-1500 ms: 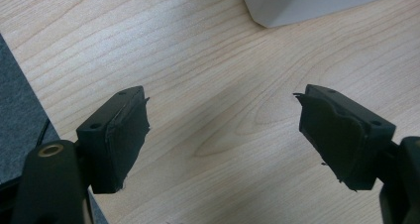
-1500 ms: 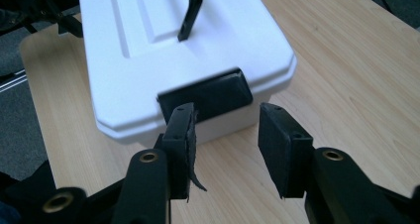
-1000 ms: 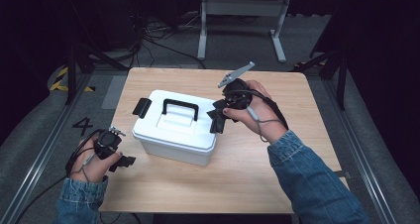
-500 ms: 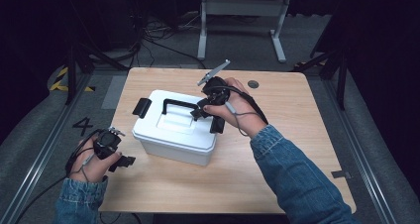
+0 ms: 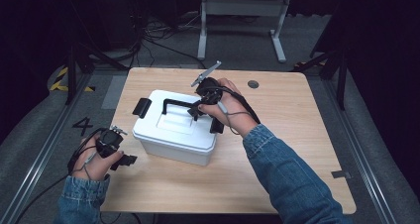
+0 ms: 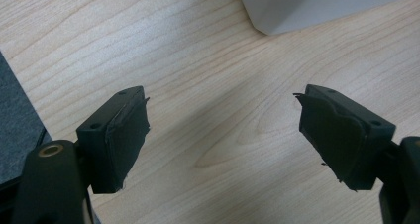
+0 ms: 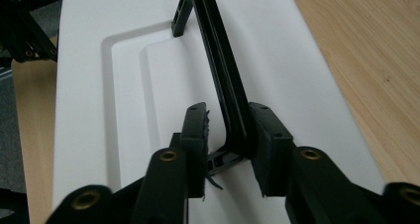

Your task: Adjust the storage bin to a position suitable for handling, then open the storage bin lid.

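Observation:
A white lidded box (image 5: 173, 137) with a black carry handle (image 5: 177, 104) stands on the wooden table (image 5: 297, 135). My right gripper (image 5: 197, 113) reaches over the lid (image 7: 99, 110), and its jaws have just been closing around the handle (image 7: 213, 50). In the right gripper view the handle's near end stands between the pads of my right gripper (image 7: 229, 116). One pad lies against it and a thin gap shows at the other. My left gripper (image 5: 127, 160) rests open on the table left of the box. Bare wood shows between the jaws of my left gripper (image 6: 223, 135), with a box corner (image 6: 307, 6) ahead.
Black latches sit on the box's left end (image 5: 143, 107) and right end (image 5: 216, 126). A round grommet (image 5: 253, 84) marks the table's far side. The table's left edge and grey floor (image 6: 15, 130) lie close to my left gripper. A metal stand (image 5: 242, 16) stands behind the table.
My right gripper has moved left from beside the box to over its lid and come down onto the handle, its jaws narrowing around it. The left hand has kept still.

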Available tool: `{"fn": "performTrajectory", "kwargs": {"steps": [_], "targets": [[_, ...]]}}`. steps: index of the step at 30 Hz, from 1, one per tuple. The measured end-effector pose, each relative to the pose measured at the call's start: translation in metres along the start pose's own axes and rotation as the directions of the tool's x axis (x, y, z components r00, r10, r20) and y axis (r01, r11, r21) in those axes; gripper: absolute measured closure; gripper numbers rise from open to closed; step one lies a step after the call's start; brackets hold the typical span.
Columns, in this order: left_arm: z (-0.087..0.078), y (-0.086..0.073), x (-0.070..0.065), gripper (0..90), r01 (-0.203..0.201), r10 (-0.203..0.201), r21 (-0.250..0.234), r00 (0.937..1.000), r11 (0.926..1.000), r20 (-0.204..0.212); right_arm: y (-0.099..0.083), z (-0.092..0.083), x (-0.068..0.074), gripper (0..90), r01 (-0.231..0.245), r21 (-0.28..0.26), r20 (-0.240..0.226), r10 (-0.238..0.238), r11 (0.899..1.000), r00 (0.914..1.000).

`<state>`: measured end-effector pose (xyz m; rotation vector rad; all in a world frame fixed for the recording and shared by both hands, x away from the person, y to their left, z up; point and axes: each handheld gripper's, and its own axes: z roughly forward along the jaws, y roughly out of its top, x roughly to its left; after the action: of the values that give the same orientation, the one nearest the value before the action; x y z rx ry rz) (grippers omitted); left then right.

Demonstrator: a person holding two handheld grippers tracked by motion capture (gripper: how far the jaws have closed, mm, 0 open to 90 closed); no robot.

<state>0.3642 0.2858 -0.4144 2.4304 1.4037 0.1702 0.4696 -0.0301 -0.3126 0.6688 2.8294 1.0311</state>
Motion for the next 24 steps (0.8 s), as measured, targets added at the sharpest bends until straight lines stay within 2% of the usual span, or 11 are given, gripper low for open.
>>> {"fn": "performTrajectory", "kwargs": {"steps": [2,4,5,7,10,16,24], "targets": [[0.001,0.001,0.000,19.8,0.004,-0.004,-0.002,1.0000,1.0000,0.004,0.000,0.000,0.001,77.6,0.012,0.001,0.002,-0.012,1.000,0.9999],[0.000,0.000,0.000,19.8,0.002,-0.002,-0.001,1.0000,1.0000,0.002,0.000,-0.001,0.001,80.2,0.010,-0.004,-0.013,-0.010,1.000,0.9999],[0.000,0.000,0.000,19.8,0.003,-0.003,-0.001,1.0000,1.0000,0.005,0.000,-0.002,0.002,81.2,0.024,-0.003,-0.022,-0.025,1.000,0.9995],[0.000,0.000,0.001,19.8,0.005,-0.005,-0.004,1.0000,1.0000,0.000,0.000,-0.002,0.004,82.0,0.055,-0.005,-0.022,-0.055,0.998,0.9982],[0.000,0.000,0.000,19.8,0.004,-0.004,-0.003,1.0000,1.0000,-0.002,0.000,-0.002,0.007,82.5,0.062,-0.004,-0.020,-0.062,0.998,0.9979],[0.001,0.000,0.000,19.8,0.001,-0.001,-0.001,1.0000,1.0000,0.001,0.001,-0.003,0.011,83.8,0.112,-0.001,-0.015,-0.112,0.994,0.9936],[0.001,-0.001,0.000,19.8,-0.001,0.001,-0.002,1.0000,1.0000,-0.004,0.001,-0.005,0.013,84.5,0.143,-0.012,-0.013,-0.143,0.990,0.9896]]}}
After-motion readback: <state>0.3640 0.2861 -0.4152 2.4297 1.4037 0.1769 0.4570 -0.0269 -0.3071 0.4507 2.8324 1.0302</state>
